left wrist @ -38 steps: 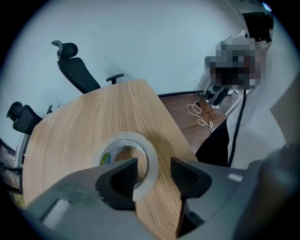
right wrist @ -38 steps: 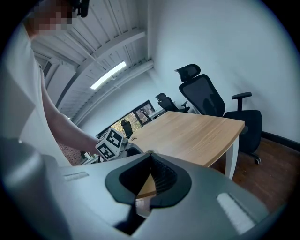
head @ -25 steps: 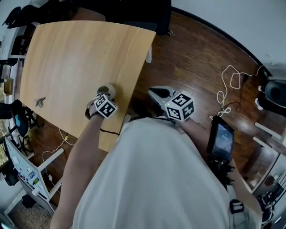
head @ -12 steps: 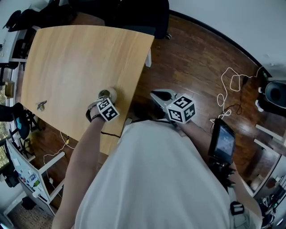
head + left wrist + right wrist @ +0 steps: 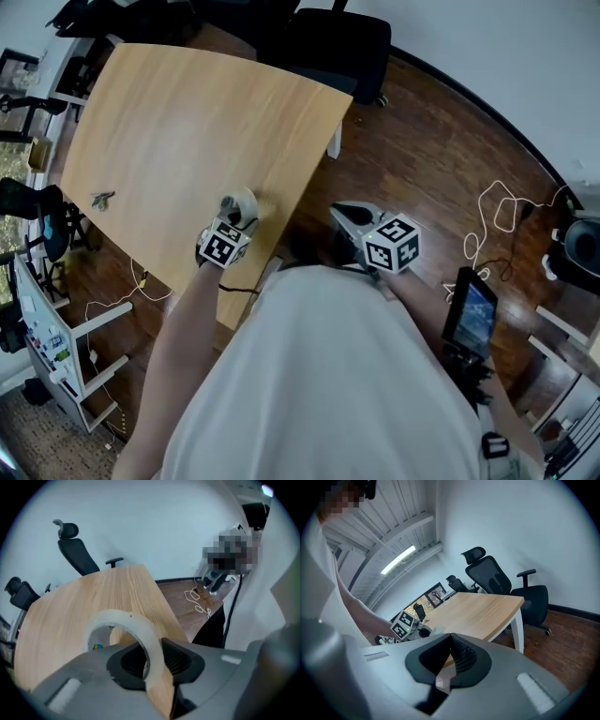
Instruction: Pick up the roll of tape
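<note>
The roll of tape [image 5: 240,202] is a whitish translucent ring near the right edge of the light wooden table [image 5: 169,122]. My left gripper [image 5: 241,217] points steeply down over it. In the left gripper view the tape [image 5: 140,627] stands on edge with its wall between the two dark pads. The left gripper [image 5: 152,656] is closing, its jaws pressing the wall from inside and outside. The roll hangs above the tabletop. My right gripper [image 5: 339,209] hovers off the table over the floor, and its jaws [image 5: 451,645] meet with nothing in them.
A small dark object [image 5: 101,198] lies near the table's left edge. A black office chair [image 5: 328,37] stands beyond the far end. White cable [image 5: 502,202] loops on the wooden floor at the right. A dark screen device [image 5: 472,314] hangs by the person's right side.
The left gripper has tightened on the tape's wall, tipped the roll onto its edge and raised it off the table. The right gripper has stayed put.
</note>
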The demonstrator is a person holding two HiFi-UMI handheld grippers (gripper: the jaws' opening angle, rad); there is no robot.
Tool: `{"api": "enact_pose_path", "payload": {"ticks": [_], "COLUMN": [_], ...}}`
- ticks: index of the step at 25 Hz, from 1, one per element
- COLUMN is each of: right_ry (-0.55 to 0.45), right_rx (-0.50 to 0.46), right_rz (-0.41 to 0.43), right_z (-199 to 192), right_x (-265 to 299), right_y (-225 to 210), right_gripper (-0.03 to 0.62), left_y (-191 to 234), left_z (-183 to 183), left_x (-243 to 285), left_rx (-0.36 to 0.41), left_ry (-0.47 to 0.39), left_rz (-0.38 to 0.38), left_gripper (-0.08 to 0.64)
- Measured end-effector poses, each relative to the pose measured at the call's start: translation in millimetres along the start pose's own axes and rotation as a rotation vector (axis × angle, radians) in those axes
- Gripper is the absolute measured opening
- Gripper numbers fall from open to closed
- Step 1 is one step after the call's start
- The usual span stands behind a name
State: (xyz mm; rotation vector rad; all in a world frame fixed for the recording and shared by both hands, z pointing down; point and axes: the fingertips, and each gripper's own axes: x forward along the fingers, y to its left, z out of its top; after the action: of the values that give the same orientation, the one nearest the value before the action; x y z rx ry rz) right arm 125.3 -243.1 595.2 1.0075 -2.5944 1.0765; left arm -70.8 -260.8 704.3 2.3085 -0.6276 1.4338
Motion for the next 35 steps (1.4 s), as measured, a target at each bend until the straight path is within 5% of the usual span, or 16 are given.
{"api": "enact_pose_path", "payload": {"ticks": [7,12,18,26,35], "right_ry": [0.025,0.071,0.117,0.133,0.182], "right_rx": [-0.021,-0.052,-0.206,-0.349,-0.440], "right_rz": [0.057,0.116,0.279,0.428,0.559], "right_z": [0,-5,-11,-3,-34], "right_x": [0,-4,12,37,77], "right_y": [-3,2,48,123,234], "right_gripper": [0.006,0.006,0.006,0.006,0.006], "left_y": [-45,-91,-112,-114,-117], "left_z": [36,55,53,21,-73], "left_x": [-33,-41,-70,-136,-206], "left_rx": [-0.259,-0.383,-0.496,-0.576,-0.640], "left_ry": [-0.323,-0.462,-0.626,-0.823,-0.948], "left_rz": [-0.023,-0.032,-0.015,0.112,0.271], "left_gripper": [0.101,0.103,0.104,0.104,0.106]}}
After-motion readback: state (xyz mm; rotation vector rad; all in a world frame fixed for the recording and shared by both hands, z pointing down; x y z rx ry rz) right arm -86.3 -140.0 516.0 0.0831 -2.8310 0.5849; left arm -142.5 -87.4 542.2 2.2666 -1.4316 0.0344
